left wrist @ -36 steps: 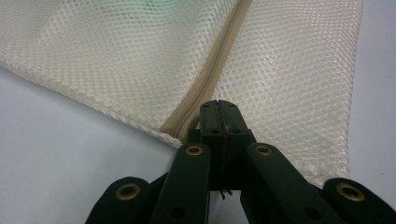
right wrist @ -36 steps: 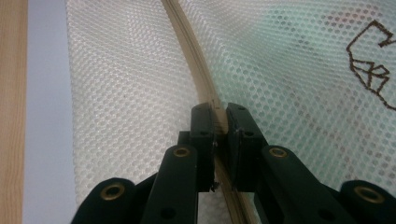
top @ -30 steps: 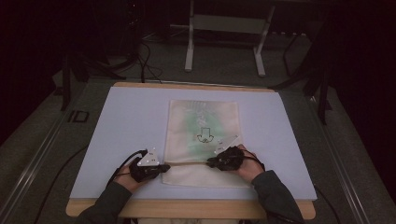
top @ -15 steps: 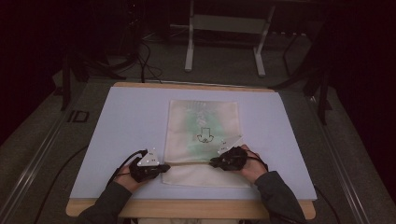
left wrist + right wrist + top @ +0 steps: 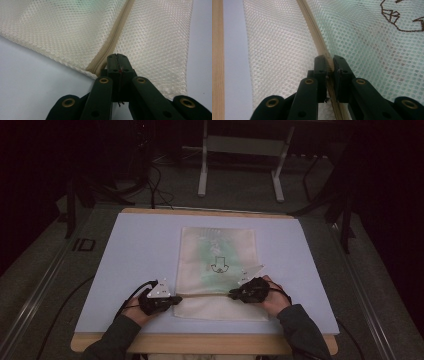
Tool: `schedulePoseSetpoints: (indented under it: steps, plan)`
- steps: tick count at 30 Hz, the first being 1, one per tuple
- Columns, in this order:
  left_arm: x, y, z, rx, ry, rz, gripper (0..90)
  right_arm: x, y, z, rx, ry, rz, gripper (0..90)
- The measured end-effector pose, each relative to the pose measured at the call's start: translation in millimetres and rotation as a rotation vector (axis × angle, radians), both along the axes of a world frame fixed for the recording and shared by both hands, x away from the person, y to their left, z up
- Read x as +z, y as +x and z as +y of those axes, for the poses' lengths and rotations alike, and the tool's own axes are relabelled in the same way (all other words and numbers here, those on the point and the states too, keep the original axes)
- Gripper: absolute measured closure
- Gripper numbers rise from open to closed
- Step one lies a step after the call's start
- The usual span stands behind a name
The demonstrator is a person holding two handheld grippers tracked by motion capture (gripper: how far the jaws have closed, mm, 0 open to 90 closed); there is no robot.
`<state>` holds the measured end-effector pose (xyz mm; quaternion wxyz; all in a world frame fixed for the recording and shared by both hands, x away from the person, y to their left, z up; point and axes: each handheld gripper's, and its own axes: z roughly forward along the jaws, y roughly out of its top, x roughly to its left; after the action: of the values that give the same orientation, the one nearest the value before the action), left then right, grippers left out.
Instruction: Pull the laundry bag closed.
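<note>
A cream mesh bag (image 5: 217, 250) with something green inside and a dark line drawing (image 5: 218, 266) lies flat on the pale blue mat (image 5: 135, 250). Its beige zipper (image 5: 205, 295) runs across near the front edge. My left gripper (image 5: 179, 299) is shut at the zipper's left end, on the bag's edge. In the left gripper view the jaws (image 5: 117, 56) are pressed together beside the zipper (image 5: 117, 32). My right gripper (image 5: 232, 294) is shut on the zipper farther right. The right gripper view has the zipper (image 5: 312, 27) running between the closed jaws (image 5: 330, 60).
The mat covers a wooden table whose front rim (image 5: 200, 344) lies just behind both forearms. Beyond the far edge stands a metal frame (image 5: 240, 150), with cables (image 5: 155, 185) on the dark floor. Bare mat lies left and right of the bag.
My right gripper has shifted a little to the right along the zipper line. The left gripper and the bag have kept still.
</note>
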<state>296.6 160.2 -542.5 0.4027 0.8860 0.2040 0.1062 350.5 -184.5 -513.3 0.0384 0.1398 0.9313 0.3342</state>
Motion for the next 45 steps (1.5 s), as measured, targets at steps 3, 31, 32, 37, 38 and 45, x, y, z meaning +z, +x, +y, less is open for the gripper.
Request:
schedulePoseSetpoints:
  steps: [3,31,32,37,38,45]
  plan:
    - [0.0,0.1,0.1,0.0,-0.001,0.002,89.6,0.3,0.0,-2.3,-0.002,-0.003,0.002,82.2]
    - [0.0,0.1,0.0,0.0,0.0,0.002,89.5,3.7,-4.4,-58.3,-0.094,0.006,0.006,82.2]
    - [0.0,0.1,0.1,0.0,-0.001,0.002,89.5,3.9,-5.0,-63.3,-0.102,0.006,0.007,82.2]
    - [0.0,0.1,0.0,-0.001,0.0,0.001,89.5,4.0,-8.2,-87.2,-0.141,0.012,0.013,82.2]
    - [0.0,0.1,0.0,0.0,0.0,0.001,89.5,4.1,-8.7,-89.7,-0.144,0.014,0.016,82.3]
    - [0.0,-0.3,-0.2,0.0,0.002,-0.003,89.5,2.3,-11.1,-98.5,-0.154,0.028,0.024,82.2]
